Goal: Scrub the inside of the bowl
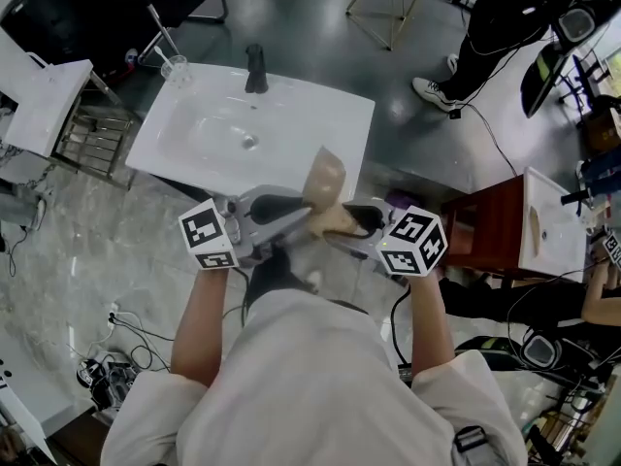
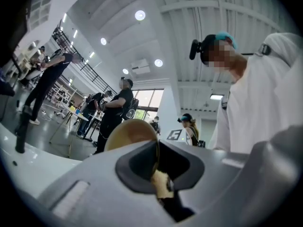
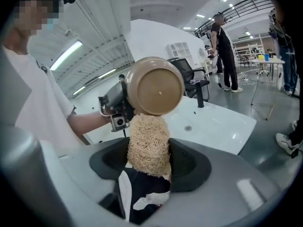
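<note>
Grips the rim of the bowl [image 2: 130, 131] tight between the jaws of the left gripper [image 2: 158, 171], keeping it on edge above the sink [image 1: 291, 115]. Holds the fibre scrubber [image 3: 147, 143] in the wide-set jaws of the right gripper [image 3: 147, 162], close under the bowl, probably ready to reach inside.

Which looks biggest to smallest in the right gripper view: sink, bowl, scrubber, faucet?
1. sink
2. bowl and scrubber: they look about alike, and the scrubber is nearer the camera, so I won't rank them.
3. faucet
</note>
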A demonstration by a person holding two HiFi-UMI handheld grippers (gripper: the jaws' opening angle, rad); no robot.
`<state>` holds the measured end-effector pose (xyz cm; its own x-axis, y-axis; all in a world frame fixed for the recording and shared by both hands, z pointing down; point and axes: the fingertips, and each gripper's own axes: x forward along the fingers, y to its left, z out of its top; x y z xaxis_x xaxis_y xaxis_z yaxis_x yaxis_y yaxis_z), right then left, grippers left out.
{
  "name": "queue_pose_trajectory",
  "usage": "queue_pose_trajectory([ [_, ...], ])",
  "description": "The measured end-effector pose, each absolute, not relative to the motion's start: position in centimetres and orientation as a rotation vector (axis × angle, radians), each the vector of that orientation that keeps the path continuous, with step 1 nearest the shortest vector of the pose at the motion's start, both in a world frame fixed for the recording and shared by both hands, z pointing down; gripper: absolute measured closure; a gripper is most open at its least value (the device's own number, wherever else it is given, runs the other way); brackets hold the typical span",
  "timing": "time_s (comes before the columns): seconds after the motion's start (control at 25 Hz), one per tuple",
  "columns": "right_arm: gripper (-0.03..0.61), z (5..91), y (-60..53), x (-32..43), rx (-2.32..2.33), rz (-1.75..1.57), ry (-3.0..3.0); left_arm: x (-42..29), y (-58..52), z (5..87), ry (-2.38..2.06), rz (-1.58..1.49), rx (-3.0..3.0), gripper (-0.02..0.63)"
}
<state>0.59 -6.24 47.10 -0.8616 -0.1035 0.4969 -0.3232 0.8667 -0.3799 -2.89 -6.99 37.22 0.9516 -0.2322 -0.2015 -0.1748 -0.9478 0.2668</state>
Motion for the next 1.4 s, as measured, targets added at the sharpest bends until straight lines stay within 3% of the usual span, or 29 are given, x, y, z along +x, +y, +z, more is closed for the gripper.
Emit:
queue_pose_trajectory([
  [0.64, 0.324, 41.4, -4.4, 0.7, 0.141, 0.766, -2.813, -3.5, -7.1, 41.3, -0.336, -0.238, 2.767, 0.595],
  [1.4, 0.322, 43.4, -12.2, 4.8, 0.587, 0.635, -2.636, -2.4, -3.8, 41.1, -0.115, -0.175, 2.799, 0.594],
])
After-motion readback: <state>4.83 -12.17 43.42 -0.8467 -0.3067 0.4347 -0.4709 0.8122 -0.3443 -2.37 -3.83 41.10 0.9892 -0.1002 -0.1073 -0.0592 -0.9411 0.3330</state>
